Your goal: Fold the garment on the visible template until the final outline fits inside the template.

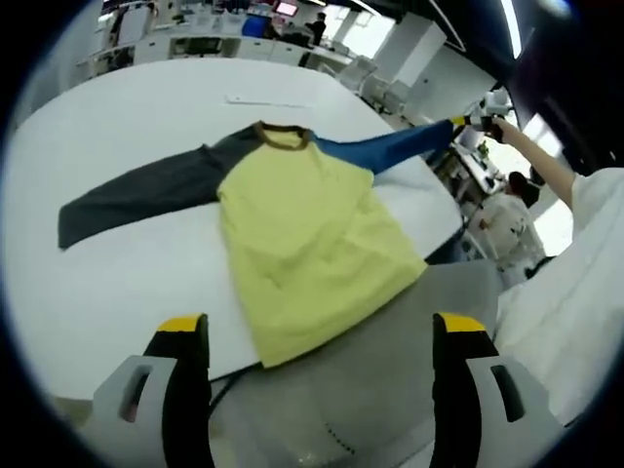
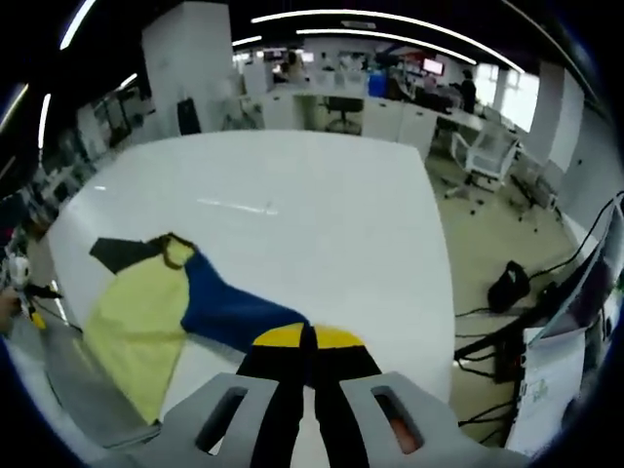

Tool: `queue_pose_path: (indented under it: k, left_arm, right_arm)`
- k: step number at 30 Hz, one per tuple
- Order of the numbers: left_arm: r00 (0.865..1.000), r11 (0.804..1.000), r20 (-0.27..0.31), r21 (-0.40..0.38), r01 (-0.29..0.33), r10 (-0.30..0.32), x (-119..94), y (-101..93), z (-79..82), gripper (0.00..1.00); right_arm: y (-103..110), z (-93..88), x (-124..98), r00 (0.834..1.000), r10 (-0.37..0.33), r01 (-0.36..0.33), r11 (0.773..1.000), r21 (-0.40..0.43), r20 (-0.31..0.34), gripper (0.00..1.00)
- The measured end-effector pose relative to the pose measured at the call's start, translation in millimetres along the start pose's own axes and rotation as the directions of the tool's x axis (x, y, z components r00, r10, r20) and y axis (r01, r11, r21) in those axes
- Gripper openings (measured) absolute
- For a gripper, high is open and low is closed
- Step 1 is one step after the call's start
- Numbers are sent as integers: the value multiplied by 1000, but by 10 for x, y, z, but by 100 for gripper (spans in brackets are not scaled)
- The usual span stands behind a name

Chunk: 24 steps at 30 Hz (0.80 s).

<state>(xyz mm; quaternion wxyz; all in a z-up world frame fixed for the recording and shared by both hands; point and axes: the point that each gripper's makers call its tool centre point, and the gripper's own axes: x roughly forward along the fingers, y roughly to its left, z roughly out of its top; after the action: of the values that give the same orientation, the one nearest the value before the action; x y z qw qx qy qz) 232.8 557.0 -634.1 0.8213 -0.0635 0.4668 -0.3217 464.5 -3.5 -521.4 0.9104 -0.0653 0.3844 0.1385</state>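
Observation:
A long-sleeved shirt lies spread on the white table [image 1: 117, 283]. It has a yellow body [image 1: 307, 244], a brown collar [image 1: 283, 136], a dark grey sleeve [image 1: 136, 195] and a blue sleeve [image 1: 390, 148]. Its hem reaches the table's near edge. My left gripper [image 1: 322, 331] is open just off that edge, short of the hem, with nothing between its jaws. My right gripper [image 2: 307, 338] is shut on the end of the blue sleeve [image 2: 229, 312], which is stretched out away from the yellow body [image 2: 136, 322]. From the left gripper view, the right gripper [image 1: 480, 121] is at the sleeve's far end.
A faint thin mark [image 1: 263, 100] lies on the table beyond the collar. Grey floor [image 1: 390, 370] lies past the table's edge. A person's white sleeve [image 1: 575, 292] is at the right. Office desks and chairs [image 2: 483, 156] stand behind, and a black bag [image 2: 507, 285] sits on the floor.

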Motion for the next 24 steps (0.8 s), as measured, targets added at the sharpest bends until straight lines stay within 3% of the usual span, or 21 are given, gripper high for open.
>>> queue_pose_path:
  k: [6,15,18,24]
  left_arm:
    - [1000,1000,5,4,5,-5,-59,21,-47,91]
    - [1000,1000,30,8,9,-9,-154,77,-29,90]
    - [999,1000,37,3,17,-17,-158,92,-33,89]
    - [999,1000,44,-3,19,-19,-186,139,-48,89]
  right_arm:
    - [122,125,-92,1000,13,-13,1000,-16,23,2]
    - [510,365,-242,997,54,-50,997,-57,63,2]
    - [674,522,-294,991,92,-88,995,-49,99,2]
    - [647,702,-296,991,82,-74,995,-73,109,2]
